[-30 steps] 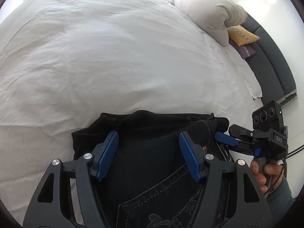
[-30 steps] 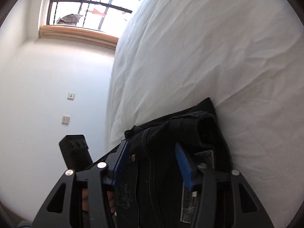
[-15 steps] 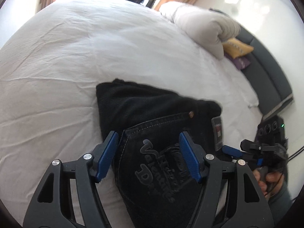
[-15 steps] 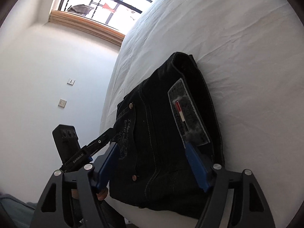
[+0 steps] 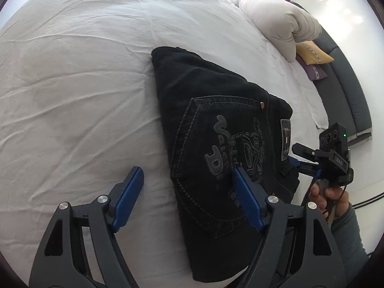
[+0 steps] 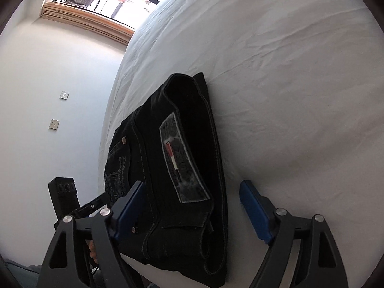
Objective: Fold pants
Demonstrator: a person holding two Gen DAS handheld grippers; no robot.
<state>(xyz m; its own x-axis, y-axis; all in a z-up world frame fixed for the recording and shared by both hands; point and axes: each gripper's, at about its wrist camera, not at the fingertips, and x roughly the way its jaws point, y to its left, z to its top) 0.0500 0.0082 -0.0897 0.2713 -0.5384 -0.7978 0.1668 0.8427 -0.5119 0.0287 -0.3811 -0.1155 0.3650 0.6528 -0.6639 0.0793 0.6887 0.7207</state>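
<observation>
The pants (image 5: 216, 129) lie folded into a compact black bundle near the edge of the bed (image 5: 72, 96), back pocket and its stitched lettering facing up, waistband patch (image 6: 181, 160) along one side. It is dark denim, so I judge it fairly heavy and stiff for cloth, soft enough to bend but thick where the layers stack (the rounded fold at the far end shows that bulk). It should not slip much on the sheet. The best hold looks to be the doubled edges at the waistband or the thick fold, where a pinch takes all layers at once; a grip on the top layer alone would likely peel the bundle open.

The left gripper (image 5: 186, 192) is spread wide and holds nothing, one finger over the pocket, the other over bare sheet. The right gripper (image 6: 192, 206) is also spread and holds nothing, straddling the waistband end of the bundle.

No containers are in view. Beyond, a rolled duvet (image 5: 271, 21) and a yellow cushion (image 5: 312, 52) sit at the head of the bed.
</observation>
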